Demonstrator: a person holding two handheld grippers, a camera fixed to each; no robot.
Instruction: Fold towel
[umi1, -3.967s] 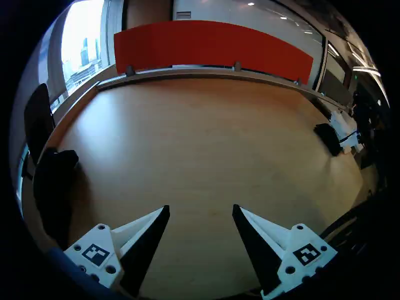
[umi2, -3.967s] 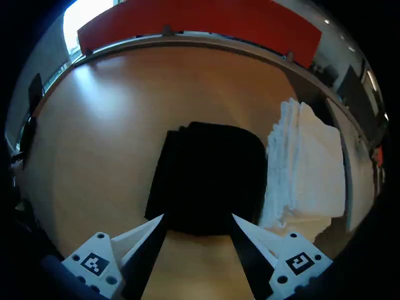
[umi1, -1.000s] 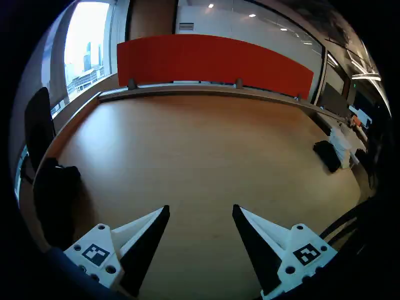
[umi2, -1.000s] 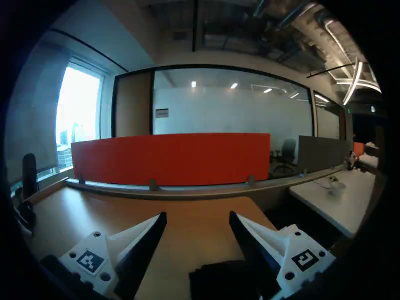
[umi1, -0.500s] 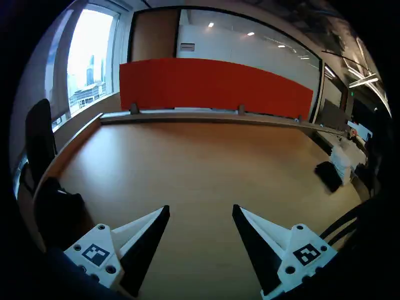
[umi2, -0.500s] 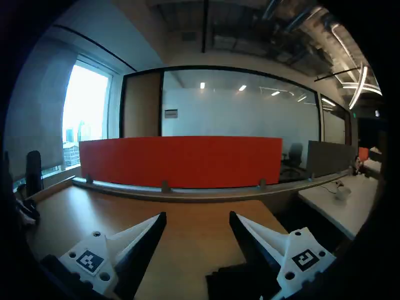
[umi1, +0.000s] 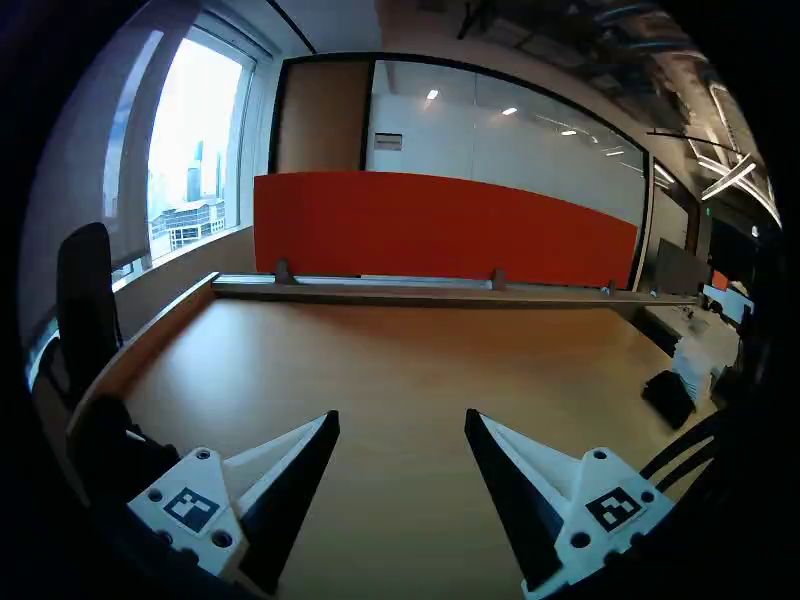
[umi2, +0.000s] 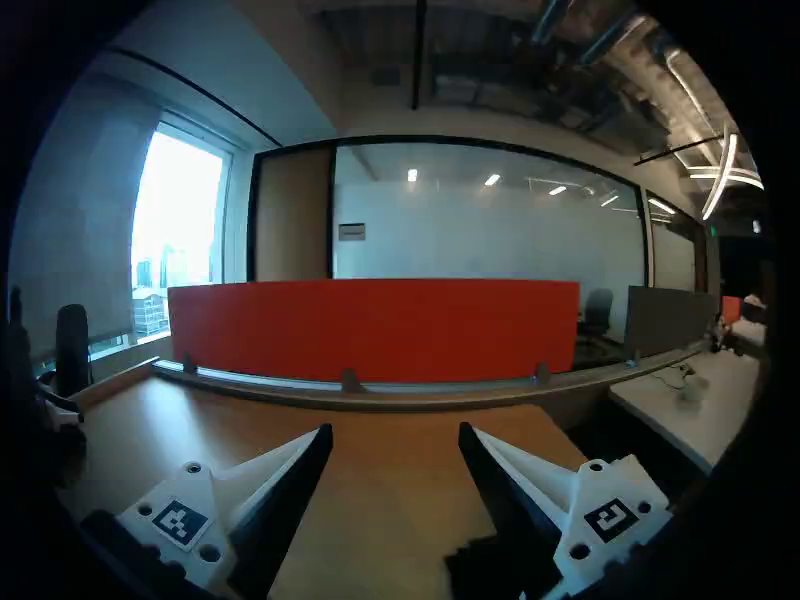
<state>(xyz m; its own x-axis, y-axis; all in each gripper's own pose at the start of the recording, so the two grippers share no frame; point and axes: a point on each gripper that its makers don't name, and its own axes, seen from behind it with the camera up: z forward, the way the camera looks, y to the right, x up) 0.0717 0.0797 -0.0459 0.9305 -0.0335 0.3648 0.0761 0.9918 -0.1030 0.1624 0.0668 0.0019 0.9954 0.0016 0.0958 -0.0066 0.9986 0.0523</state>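
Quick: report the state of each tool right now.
Left tool: open, holding nothing, over the wooden table.
Right tool: open, holding nothing; the dark towel lies low by its finger, ungripped.

The left claw (umi1: 400, 415) is hovering with its two fingers spread wide apart, while the right claw (umi2: 395, 428) is likewise gaping, pointing roughly level.

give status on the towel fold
Left gripper open, right gripper open, both empty. Dark towel lies on table, ungripped. White stack beside it.
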